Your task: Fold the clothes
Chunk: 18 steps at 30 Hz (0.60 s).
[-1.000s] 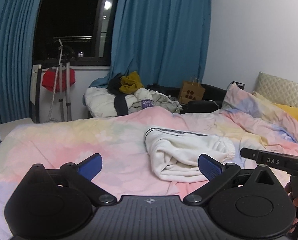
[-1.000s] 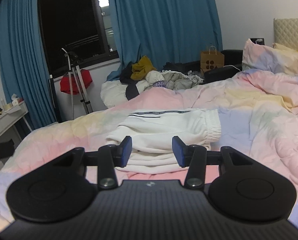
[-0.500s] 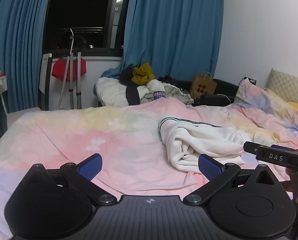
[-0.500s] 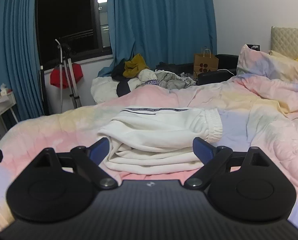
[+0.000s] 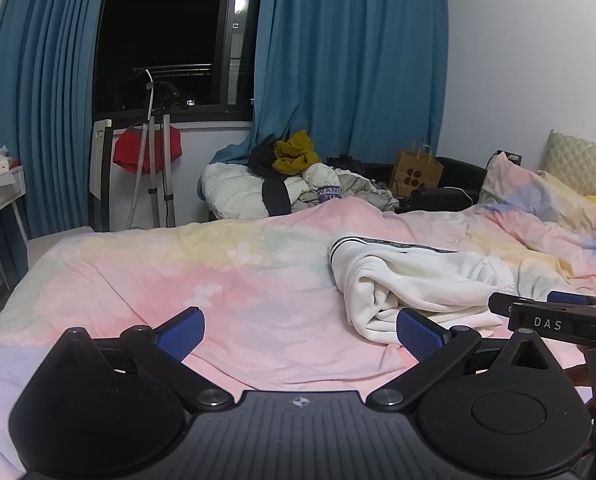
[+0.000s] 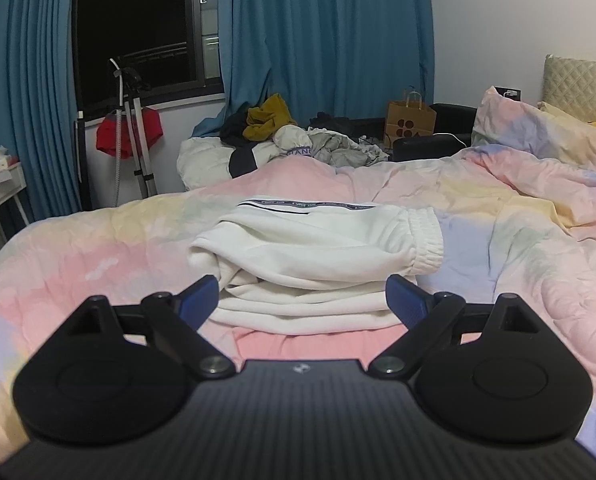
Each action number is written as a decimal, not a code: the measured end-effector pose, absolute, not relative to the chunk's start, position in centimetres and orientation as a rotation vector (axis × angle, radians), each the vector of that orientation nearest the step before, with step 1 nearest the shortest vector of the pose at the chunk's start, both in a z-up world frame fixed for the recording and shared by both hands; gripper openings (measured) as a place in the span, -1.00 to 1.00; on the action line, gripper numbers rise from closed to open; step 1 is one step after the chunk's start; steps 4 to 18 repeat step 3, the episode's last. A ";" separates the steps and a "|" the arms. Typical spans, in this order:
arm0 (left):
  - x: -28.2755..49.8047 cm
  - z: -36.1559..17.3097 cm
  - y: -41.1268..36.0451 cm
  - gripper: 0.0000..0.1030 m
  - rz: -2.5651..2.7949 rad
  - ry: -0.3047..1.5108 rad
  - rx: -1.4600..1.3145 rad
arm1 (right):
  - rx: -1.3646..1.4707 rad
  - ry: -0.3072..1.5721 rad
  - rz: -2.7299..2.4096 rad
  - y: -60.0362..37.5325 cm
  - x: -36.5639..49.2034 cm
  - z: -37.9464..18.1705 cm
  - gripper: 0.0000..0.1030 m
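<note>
A white garment with a dark striped waistband (image 6: 318,248) lies folded in layers on the pastel duvet (image 6: 97,240); it also shows at the right in the left wrist view (image 5: 414,280). My right gripper (image 6: 302,300) is open and empty, just in front of the garment's near edge, fingers either side of it. My left gripper (image 5: 300,330) is open and empty above bare duvet, left of the garment. The right gripper's body (image 5: 554,316) shows at the right edge of the left wrist view.
A pile of unfolded clothes (image 6: 281,140) lies beyond the bed's far edge under blue curtains (image 6: 322,40). A garment steamer stand with a red item (image 5: 149,152) is at the left, a paper bag (image 6: 410,120) at the back, pillows (image 6: 538,128) at the right.
My right gripper opened from nearly shut to wide and drew back slightly from the garment. My left gripper stayed open and shifted left, so the garment sits further right in its view.
</note>
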<state>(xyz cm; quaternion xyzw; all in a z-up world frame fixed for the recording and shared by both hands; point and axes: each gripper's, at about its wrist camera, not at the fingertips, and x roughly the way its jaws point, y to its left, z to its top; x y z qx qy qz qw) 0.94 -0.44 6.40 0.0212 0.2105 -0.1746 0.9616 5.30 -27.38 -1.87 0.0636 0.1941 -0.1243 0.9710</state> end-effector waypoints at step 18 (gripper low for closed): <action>1.0 6.3 -0.6 1.00 -0.353 0.428 0.048 | 0.132 0.396 -0.254 -27.4 5.3 -1.9 0.78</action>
